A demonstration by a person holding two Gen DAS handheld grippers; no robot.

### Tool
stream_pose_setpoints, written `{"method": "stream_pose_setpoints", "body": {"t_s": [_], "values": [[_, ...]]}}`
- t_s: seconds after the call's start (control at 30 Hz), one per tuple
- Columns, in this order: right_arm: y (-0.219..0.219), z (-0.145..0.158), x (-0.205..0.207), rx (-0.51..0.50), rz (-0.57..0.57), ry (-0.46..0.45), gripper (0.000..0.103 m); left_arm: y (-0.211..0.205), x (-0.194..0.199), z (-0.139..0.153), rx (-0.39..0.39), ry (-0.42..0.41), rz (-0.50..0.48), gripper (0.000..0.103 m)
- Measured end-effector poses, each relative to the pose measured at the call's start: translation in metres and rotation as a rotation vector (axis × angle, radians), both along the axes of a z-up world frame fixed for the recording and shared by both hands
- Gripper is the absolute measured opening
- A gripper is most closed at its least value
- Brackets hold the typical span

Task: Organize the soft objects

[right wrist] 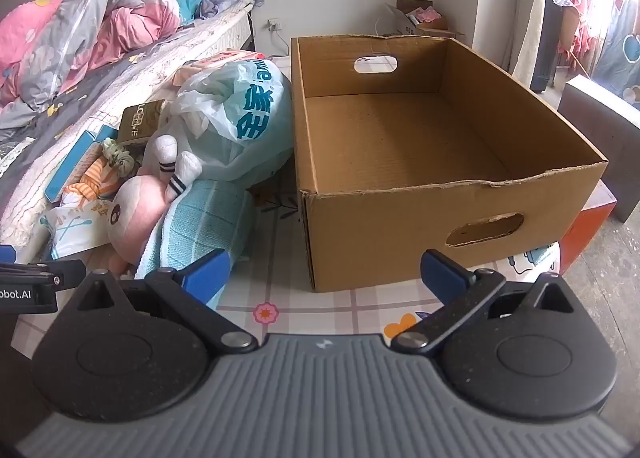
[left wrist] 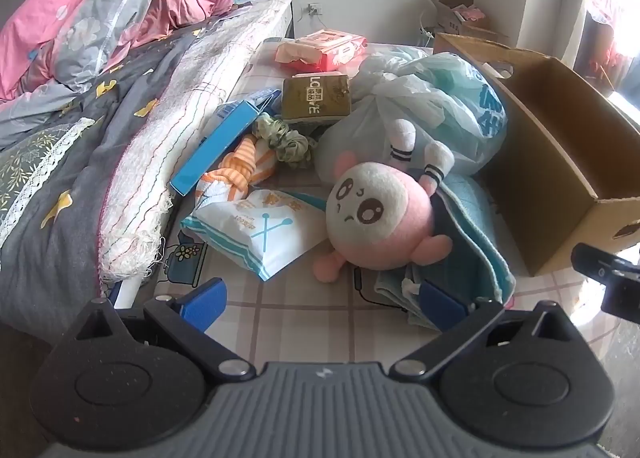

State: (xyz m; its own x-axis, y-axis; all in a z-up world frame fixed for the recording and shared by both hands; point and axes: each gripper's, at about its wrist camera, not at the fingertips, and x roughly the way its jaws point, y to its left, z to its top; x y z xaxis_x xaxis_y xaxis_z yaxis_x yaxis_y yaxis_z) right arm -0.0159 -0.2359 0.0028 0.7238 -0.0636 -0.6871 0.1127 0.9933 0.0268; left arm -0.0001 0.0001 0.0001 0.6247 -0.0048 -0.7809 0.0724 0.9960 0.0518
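A counter under a checked, cartoon-printed cloth carries an open cardboard box on its right side. Left of the box lie a folded teal towel, a tied plastic bag, a pink plush doll, a cotton-swab packet and a blue carton.

Left gripper: jaws spread wide, blue fingertips far apart, nothing held between them, hovering low and level. Right gripper: likewise wide open, blue fingertips empty, held level just beside the left gripper, its black body edging into the left view.
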Motion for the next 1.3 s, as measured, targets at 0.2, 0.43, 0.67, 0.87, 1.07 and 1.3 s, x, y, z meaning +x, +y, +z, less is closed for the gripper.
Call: {"method": "stream_pose_setpoints", "body": {"t_s": [0.2, 0.43, 0.67, 0.87, 1.07, 1.3], "values": [[-0.0001, 0.0003, 0.0002, 0.005, 0.001, 0.001, 0.102, 0.0001, 0.0001, 0.0000, -0.003, 0.005, -0.001, 0.103], [-0.0001, 0.0005, -0.0003, 0.001, 0.000, 0.001, 0.102, 0.0002, 0.0002, -0.0002, -0.002, 0.007, 0.000, 0.103], [-0.0016, 0.0009, -0.0010, 0.001, -0.003, 0.001, 0.102, 0.0002, -0.0010, -0.0026, -0.006, 0.015, -0.003, 0.103], [-0.0007, -0.0013, 0.0009, -0.002, -0.007, 0.003, 0.102, -0.0013, 0.0007, -0.0029, -0.005, 0.019, -0.008, 0.103], [-0.0024, -0.0002, -0.0007, 0.003, -0.006, 0.008, 0.102, -0.0013, 0.0010, -0.0024, -0.006, 0.018, -0.003, 0.103], [-0.0021, -0.0008, -0.0002, 0.002, -0.004, 0.009, 0.102, -0.0011, 0.0009, -0.0020, -0.006, 0.019, -0.006, 0.103]]}}
